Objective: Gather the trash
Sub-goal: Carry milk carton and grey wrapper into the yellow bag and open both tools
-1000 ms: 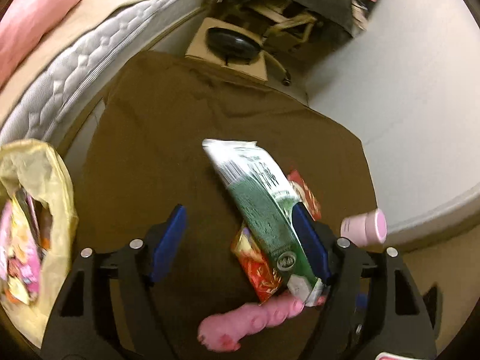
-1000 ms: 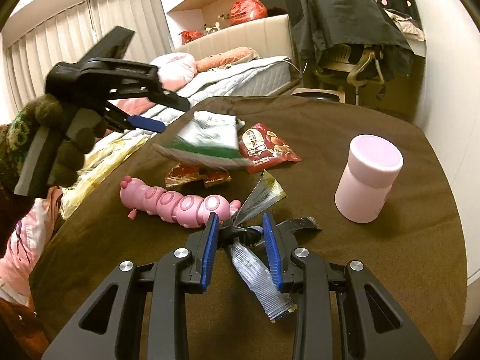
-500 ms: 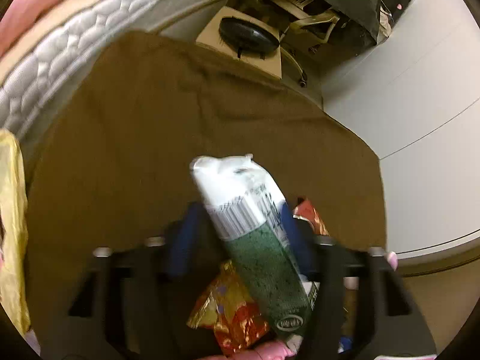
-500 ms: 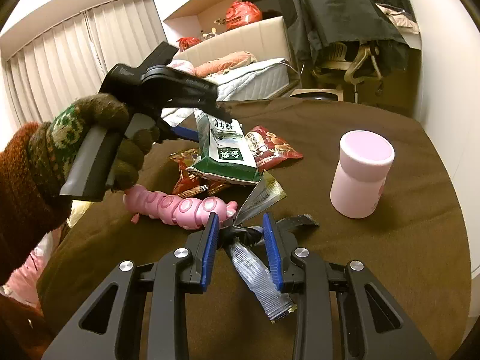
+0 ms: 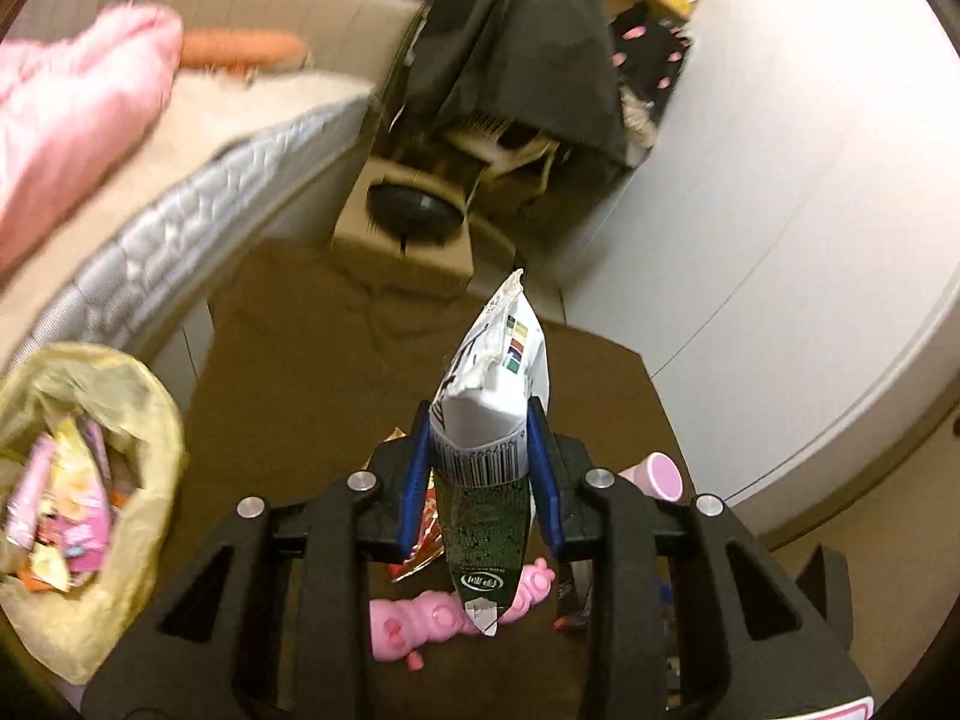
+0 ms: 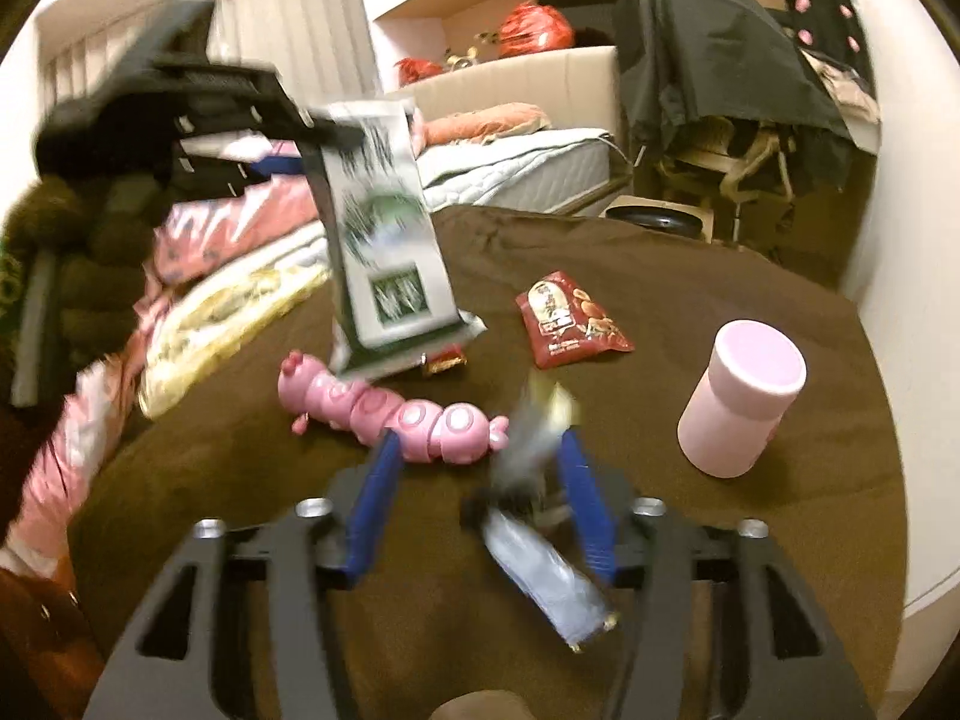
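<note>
My left gripper (image 5: 480, 420) is closing on a green and white snack bag (image 5: 498, 348), and its blue pads press on both sides of the bag. In the right wrist view, the bag (image 6: 384, 240) hangs blurred from the left gripper (image 6: 336, 132) above the brown table (image 6: 660, 276). The jaws of my right gripper (image 6: 480, 441) are opening low over the table. A crumpled silver and gold wrapper (image 6: 540, 570) lies between them, close to the right finger. A yellow trash bag (image 5: 120, 408) with several wrappers inside gapes at the table's left.
A pink caterpillar toy (image 6: 396, 414), a red snack packet (image 6: 570, 318), a red-gold wrapper (image 6: 444, 363) and a pink cup (image 6: 744, 396) sit on the table. A gloved hand (image 6: 90, 228) holds the left gripper. A bed lies to the left and a draped chair stands behind.
The left gripper closed on the green and white bag and lifted it off the table. The right gripper's jaws widened away from the crumpled wrapper.
</note>
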{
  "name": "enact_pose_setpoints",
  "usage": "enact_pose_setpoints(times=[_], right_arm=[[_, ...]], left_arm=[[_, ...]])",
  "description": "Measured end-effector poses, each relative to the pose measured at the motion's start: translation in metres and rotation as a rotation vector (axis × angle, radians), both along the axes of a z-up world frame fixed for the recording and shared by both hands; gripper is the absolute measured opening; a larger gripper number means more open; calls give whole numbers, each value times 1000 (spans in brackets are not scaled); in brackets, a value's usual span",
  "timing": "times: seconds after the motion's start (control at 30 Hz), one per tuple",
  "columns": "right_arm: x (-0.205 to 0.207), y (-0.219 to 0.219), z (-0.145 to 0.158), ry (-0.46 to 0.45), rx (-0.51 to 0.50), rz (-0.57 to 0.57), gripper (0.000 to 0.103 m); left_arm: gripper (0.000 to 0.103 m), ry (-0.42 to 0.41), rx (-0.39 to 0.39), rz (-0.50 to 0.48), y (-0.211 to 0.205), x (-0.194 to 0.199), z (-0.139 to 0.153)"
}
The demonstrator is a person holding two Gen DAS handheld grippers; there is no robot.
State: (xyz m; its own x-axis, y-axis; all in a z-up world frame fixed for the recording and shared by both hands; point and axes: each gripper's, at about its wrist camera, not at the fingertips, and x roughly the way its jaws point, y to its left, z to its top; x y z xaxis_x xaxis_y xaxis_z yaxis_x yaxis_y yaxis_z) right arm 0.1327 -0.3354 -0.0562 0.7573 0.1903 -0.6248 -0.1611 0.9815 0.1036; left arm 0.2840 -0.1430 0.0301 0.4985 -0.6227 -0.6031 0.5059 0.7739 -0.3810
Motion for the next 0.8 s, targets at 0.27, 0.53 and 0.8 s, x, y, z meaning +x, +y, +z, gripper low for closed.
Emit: enact_pose_setpoints(times=[0.27, 0.53, 0.8], right_arm=[[-15, 6, -6, 62, -58, 57, 53], [-8, 9, -18, 139, -74, 91, 43], [1, 21, -7, 152, -205, 66, 20]], left_arm=[[28, -89, 9, 30, 43, -33, 18], [28, -158, 73, 70, 76, -53, 10], [28, -130, 58, 97, 109, -59, 1]])
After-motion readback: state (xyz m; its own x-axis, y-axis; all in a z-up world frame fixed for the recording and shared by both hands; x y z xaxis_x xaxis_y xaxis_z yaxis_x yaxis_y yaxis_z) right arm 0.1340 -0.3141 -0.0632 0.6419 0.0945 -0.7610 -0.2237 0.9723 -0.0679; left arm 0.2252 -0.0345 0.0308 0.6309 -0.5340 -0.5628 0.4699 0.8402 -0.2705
